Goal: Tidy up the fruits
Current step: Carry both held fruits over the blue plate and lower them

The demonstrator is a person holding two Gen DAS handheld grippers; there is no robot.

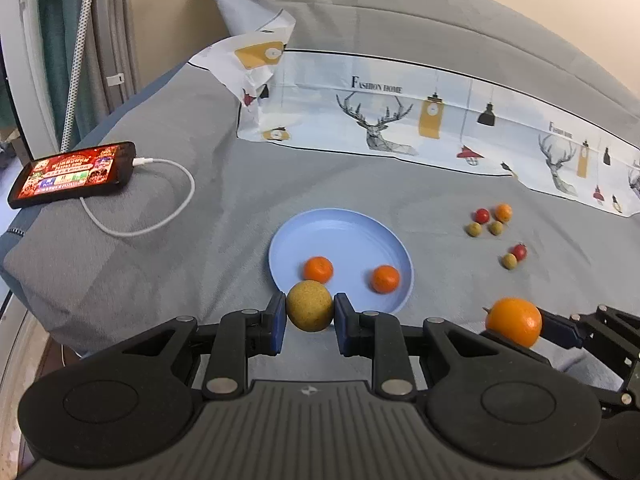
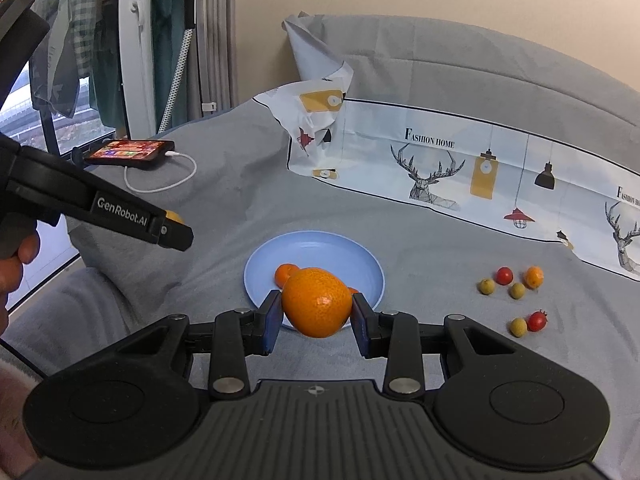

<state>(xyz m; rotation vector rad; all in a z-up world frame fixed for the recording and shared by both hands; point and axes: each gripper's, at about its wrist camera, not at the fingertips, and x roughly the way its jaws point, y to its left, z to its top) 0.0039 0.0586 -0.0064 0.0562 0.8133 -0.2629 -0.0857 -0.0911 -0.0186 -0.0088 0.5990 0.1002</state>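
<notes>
The left gripper point(image 1: 310, 312), marked "GenRobot.AI", is clamping a yellow-brown fruit point(image 1: 309, 306) at the blue plate's point(image 1: 340, 232) near rim. The right gripper point(image 2: 316, 308) is clamping an orange point(image 2: 316, 302) before that rim. Open grey bedding is lying between the plate and the "FASHION HOME" cloth point(image 2: 500, 168).

I see a phone point(image 1: 74, 174) lying lit on the grey bed point(image 1: 200, 128), a white cable point(image 1: 160, 204) plugged into it. A printed sheet point(image 1: 400, 116) (deer and lamps) lies along the far side, clothes point(image 2: 80, 40) hanging beyond.
</notes>
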